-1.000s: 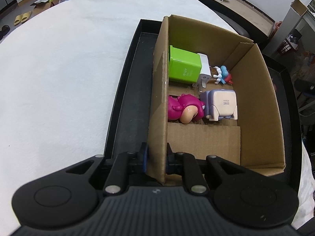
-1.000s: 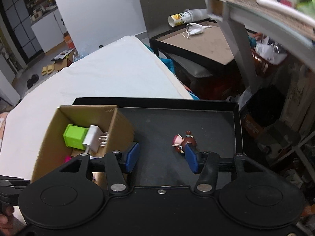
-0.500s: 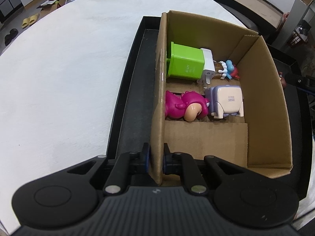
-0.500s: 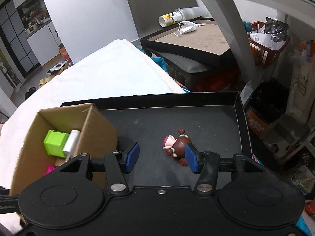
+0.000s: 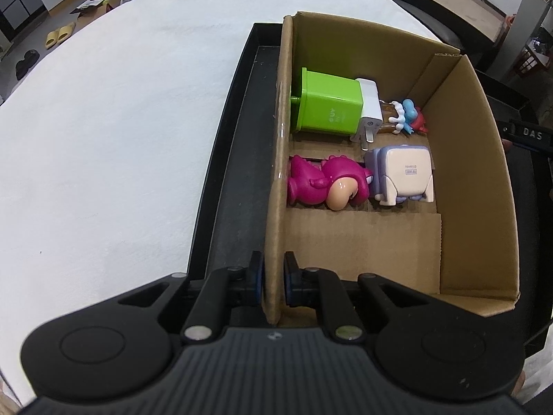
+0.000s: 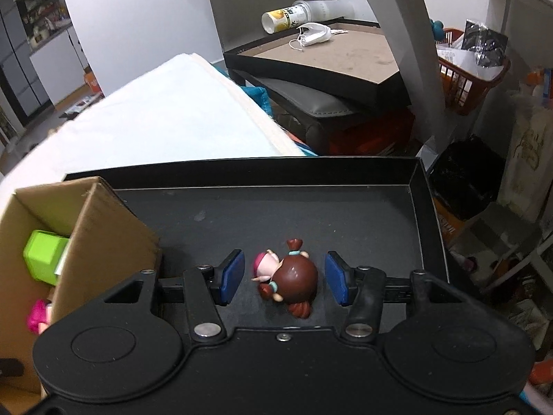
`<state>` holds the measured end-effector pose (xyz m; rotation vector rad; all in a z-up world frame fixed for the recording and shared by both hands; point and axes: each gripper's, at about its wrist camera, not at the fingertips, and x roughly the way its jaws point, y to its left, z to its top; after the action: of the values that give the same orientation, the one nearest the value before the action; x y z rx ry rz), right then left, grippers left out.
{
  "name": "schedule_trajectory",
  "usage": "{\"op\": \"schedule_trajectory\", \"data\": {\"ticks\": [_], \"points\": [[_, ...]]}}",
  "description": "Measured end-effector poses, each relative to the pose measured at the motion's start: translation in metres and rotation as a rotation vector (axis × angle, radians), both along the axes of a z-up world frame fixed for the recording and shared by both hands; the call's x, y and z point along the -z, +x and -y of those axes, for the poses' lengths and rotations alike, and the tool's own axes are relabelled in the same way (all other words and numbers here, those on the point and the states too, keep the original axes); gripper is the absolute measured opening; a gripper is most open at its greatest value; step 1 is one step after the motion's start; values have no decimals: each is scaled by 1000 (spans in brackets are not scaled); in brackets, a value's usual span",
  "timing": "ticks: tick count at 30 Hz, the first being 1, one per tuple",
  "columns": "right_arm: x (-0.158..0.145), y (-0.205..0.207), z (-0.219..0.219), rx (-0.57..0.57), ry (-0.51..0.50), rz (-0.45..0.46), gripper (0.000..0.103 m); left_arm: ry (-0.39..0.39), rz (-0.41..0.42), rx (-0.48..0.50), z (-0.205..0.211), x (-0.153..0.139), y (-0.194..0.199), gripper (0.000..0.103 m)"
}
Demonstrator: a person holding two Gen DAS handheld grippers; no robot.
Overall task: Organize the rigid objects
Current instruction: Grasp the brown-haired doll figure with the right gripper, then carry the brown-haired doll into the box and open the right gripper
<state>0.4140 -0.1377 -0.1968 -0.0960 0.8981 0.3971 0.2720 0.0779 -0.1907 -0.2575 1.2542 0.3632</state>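
Note:
My left gripper [image 5: 273, 285] is shut on the left wall of a cardboard box [image 5: 276, 214] that stands in a black tray [image 5: 224, 180]. Inside the box lie a green block [image 5: 328, 105], a white plug [image 5: 369, 110], a pink figure [image 5: 325, 186], a pale purple cube toy [image 5: 404, 173] and a small blue and red figure [image 5: 409, 114]. My right gripper [image 6: 285, 282] is open with a brown-haired doll figure [image 6: 288, 278] lying on the tray [image 6: 276, 218] between its pads. The box [image 6: 86, 242] is to its left.
The tray rests on a white cloth surface [image 5: 121, 138]. Beyond the tray's far edge are a second black tray with a face mask [image 6: 314, 34] and a tipped cup [image 6: 287, 19], an orange basket [image 6: 470, 79] and clutter on the right.
My right gripper has moved forward and down so the doll figure now lies between its open pads. My left gripper has tightened on the box wall and the view has risen over the box.

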Motion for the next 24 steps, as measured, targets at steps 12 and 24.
{"op": "schedule_trajectory", "data": {"ticks": [12,24], "points": [[-6,-15,3,-16,-14,-24,43,-15,7,-12,-4,0,-5,11],[-33,-43,11,-32,12,-43,43,-26,15,-1,-5,0,-8,11]]}}
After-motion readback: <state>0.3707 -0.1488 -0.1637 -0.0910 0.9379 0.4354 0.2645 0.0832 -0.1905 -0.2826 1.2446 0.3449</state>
